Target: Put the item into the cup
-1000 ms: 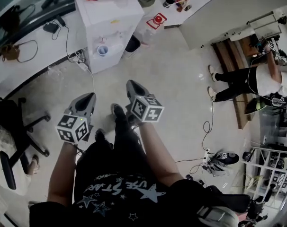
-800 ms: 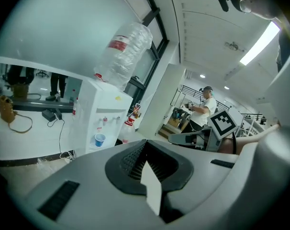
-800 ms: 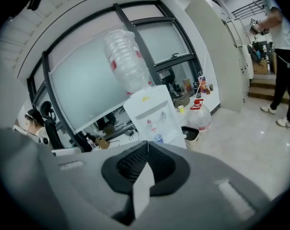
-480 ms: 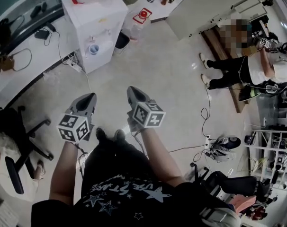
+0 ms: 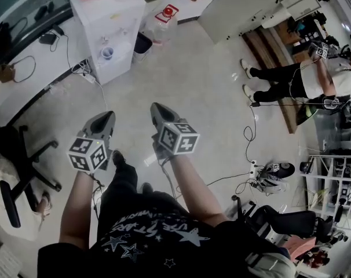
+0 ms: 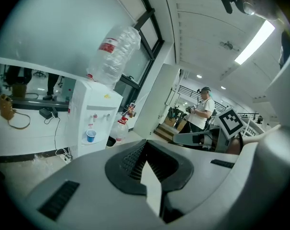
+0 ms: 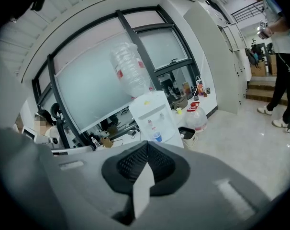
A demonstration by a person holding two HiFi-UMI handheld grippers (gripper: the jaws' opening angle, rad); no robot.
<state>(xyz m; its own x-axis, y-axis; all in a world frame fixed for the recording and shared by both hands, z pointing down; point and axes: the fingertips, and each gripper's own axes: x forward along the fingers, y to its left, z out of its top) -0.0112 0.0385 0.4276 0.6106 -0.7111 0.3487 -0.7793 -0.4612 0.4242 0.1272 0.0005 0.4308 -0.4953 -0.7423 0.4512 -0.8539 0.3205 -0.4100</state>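
Blue cup (image 5: 107, 52) upright, mouth up, on dispenser (image 5: 122, 23)

A white box-shaped water dispenser (image 5: 109, 25) stands against a long white counter (image 5: 25, 68), with an upturned clear plastic bottle (image 6: 114, 56) on top. Just beside it are a small black bin (image 5: 142, 42) and a clear red-capped water jug (image 7: 197, 119) (both on the pale glossy floor (image 5: 198, 86)). A black office chair (image 5: 16, 167) stands at the left. Well apart at the right stands a person in a white top and black trousers (image 5: 303, 80).
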